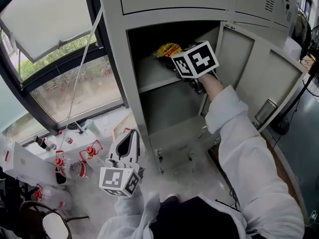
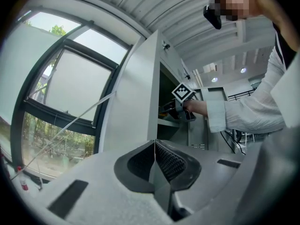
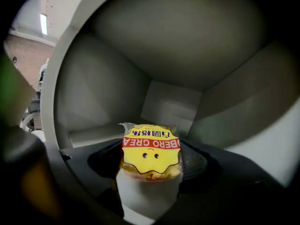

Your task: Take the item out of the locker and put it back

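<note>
Inside the locker's upper compartment, above its shelf, the right claw grips the yellow snack packet; the left claw hangs clenched and empty outside; removal or return cannot be told, but the packet is not yet set down.
</note>
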`<move>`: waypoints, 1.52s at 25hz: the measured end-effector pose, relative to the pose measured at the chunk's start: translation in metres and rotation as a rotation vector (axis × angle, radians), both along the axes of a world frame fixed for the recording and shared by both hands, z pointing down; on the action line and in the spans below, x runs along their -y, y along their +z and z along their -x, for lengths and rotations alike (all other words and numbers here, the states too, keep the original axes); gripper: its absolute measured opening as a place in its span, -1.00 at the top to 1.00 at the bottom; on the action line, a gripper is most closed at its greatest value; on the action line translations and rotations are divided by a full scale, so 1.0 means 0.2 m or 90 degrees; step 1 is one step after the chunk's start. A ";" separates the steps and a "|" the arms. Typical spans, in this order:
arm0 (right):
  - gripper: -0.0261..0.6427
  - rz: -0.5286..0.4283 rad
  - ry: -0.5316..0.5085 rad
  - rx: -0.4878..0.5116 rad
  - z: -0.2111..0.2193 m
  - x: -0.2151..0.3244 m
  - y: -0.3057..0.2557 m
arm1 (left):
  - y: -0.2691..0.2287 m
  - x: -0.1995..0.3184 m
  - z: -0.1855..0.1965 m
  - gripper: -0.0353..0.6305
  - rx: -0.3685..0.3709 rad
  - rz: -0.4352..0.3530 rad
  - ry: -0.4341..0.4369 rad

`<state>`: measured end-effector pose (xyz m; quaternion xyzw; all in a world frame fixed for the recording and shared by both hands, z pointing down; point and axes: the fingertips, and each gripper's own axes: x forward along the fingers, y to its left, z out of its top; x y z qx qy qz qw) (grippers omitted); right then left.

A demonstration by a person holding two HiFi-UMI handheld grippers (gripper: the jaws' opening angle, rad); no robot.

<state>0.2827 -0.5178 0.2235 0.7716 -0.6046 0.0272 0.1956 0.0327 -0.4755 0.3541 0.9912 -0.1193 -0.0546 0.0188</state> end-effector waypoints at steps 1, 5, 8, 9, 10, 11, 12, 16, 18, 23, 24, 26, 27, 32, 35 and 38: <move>-0.10 0.013 0.006 0.021 -0.03 0.02 0.02 | 0.00 0.01 0.01 0.87 0.000 0.001 -0.003; -0.10 0.070 0.018 0.045 -0.07 0.12 0.07 | 0.02 0.03 0.03 0.87 -0.002 0.010 -0.017; -0.10 0.127 0.041 0.035 -0.13 0.16 0.12 | 0.02 0.03 0.05 0.87 -0.005 0.010 -0.018; -0.10 0.140 0.046 0.044 -0.15 0.17 0.15 | 0.02 0.03 0.05 0.87 -0.004 0.010 -0.018; -0.10 0.150 0.051 0.054 -0.16 0.17 0.17 | 0.03 0.04 0.05 0.87 -0.003 0.011 -0.018; -0.10 0.154 0.055 0.067 -0.17 0.18 0.19 | 0.03 0.04 0.05 0.87 -0.001 0.012 -0.018; -0.11 0.151 0.059 0.084 -0.18 0.18 0.20 | 0.04 0.05 0.04 0.87 0.002 0.013 -0.018; -0.11 0.153 0.072 0.111 -0.21 0.19 0.22 | 0.06 0.05 0.01 0.87 0.006 0.015 -0.011; -0.11 0.156 0.079 0.104 -0.21 0.19 0.22 | 0.05 0.04 0.00 0.87 0.004 0.014 -0.004; -0.12 0.146 0.078 0.093 -0.19 0.19 0.22 | 0.07 0.03 0.00 0.87 0.006 0.017 0.003; -0.13 0.144 0.079 0.094 -0.20 0.19 0.22 | 0.07 0.03 0.00 0.87 0.007 0.018 0.004; -0.17 0.132 0.083 0.101 -0.20 0.19 0.21 | 0.08 0.03 0.00 0.87 0.011 0.021 0.006; -0.23 0.119 0.083 0.107 -0.20 0.19 0.20 | 0.09 0.03 0.00 0.87 0.012 0.021 0.006; -0.57 0.046 0.087 0.104 -0.19 0.18 0.13 | 0.10 0.01 0.00 0.87 0.012 0.026 0.011; -0.59 0.006 0.094 0.091 -0.17 0.15 0.09 | 0.11 -0.01 0.01 0.87 0.016 0.022 0.014; -0.59 -0.032 0.096 0.081 -0.14 0.12 0.05 | 0.11 -0.02 0.03 0.87 0.015 0.021 0.009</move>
